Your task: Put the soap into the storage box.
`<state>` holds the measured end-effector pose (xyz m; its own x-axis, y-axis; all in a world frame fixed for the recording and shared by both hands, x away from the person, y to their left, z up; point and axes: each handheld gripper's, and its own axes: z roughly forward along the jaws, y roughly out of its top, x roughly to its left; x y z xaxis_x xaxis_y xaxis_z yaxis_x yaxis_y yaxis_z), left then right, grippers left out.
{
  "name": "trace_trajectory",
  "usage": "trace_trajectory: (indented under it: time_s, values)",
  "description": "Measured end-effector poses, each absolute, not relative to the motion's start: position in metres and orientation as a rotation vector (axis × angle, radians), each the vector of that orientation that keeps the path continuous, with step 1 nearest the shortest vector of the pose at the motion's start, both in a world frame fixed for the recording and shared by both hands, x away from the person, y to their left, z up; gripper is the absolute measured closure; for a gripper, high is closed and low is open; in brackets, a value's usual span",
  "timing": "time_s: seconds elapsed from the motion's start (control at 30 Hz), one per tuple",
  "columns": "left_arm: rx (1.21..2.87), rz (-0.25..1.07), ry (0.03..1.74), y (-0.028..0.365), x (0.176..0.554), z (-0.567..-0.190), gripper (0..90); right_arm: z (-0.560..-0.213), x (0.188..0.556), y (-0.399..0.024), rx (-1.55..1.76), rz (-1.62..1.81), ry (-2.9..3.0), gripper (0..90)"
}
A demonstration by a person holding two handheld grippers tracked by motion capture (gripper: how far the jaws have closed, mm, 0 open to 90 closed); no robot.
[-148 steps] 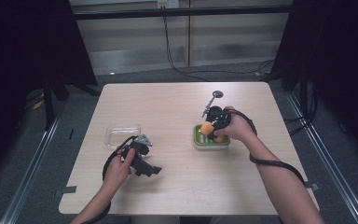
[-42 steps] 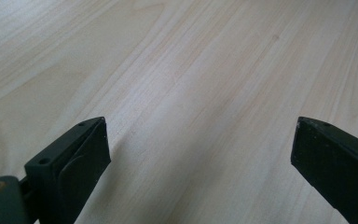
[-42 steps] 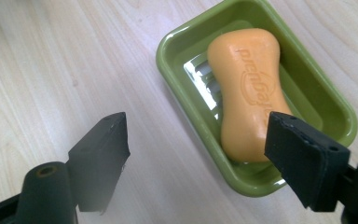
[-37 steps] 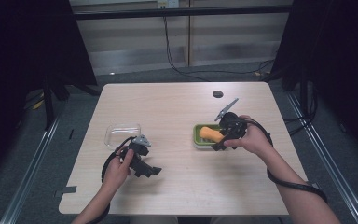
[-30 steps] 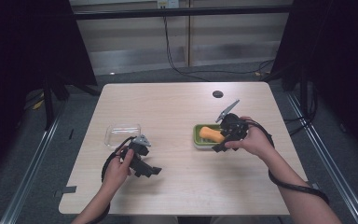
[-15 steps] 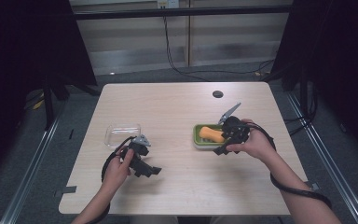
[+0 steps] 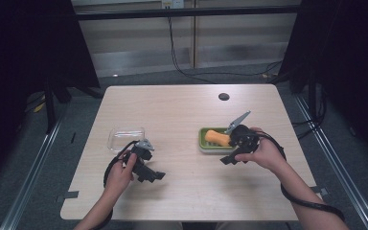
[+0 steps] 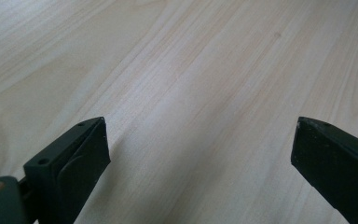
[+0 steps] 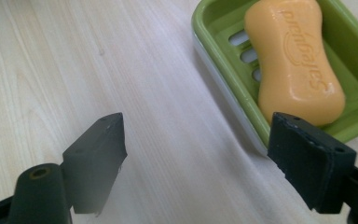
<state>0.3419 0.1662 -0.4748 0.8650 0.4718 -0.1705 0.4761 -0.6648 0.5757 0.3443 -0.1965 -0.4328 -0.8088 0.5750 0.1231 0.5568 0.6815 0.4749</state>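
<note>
Your right gripper (image 7: pixel 229 158) is hovering just off the near edge of the green dish (image 7: pixel 206 145), and its 2 fingers (image 9: pixel 95 156) are standing apart with nothing but bare counter (image 7: pixel 182 115) between them; they have just been opening a little wider. In the right gripper view, 1 finger is sitting close in front of the dish's rim (image 9: pixel 214 74), while the other is hanging over plain wood. The soap (image 7: pixel 218 137), an orange bar, is lying flat inside the dish toward the right half of the counter, and nothing is gripping it. Raised lettering is showing on the soap's (image 9: pixel 293 60) top face, and the slots of the dish's floor are showing beside it.

Your left gripper (image 7: pixel 154 176) is resting low over the counter near its front left part, just in front of a clear tray (image 7: pixel 117 143). Its 2 fingers (image 8: pixel 77 161) are standing wide apart, and in the left gripper view you are looking along them at bare wood grain (image 8: pixel 191 93). The 2 grippers are sitting well apart from each other. A small dark hole (image 7: pixel 224 96) is showing in the counter farther back, beyond the dish.
</note>
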Motion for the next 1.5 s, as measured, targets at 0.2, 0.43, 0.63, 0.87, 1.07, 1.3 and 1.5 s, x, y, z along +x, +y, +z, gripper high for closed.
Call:
trace_trajectory:
  time_s: [0.2,0.43,0.63,0.87,1.07,1.3,1.5]
  values:
    - [2.396,-0.007,0.683,0.166,0.341,-0.474,4.0,-0.435,0.339,-0.199,0.956,0.788,2.844,17.5]
    - [2.390,-0.005,0.705,0.167,0.340,-0.474,4.0,-0.438,0.333,-0.200,0.938,0.770,2.844,15.5]
    - [2.408,-0.002,0.688,0.167,0.340,-0.474,4.0,-0.440,0.328,-0.202,0.954,0.789,2.831,13.4]
    - [2.395,-0.001,0.694,0.167,0.339,-0.474,4.0,-0.443,0.323,-0.207,0.974,0.793,2.822,11.0]
    - [2.391,0.000,0.701,0.167,0.339,-0.475,4.0,-0.448,0.319,-0.208,0.977,0.798,2.825,8.5]
    - [2.401,0.000,0.694,0.167,0.339,-0.475,4.0,-0.451,0.312,-0.210,0.973,0.813,2.816,7.2]
    - [2.388,0.003,0.709,0.167,0.338,-0.475,4.0,-0.456,0.307,-0.214,0.974,0.801,2.809,7.0]
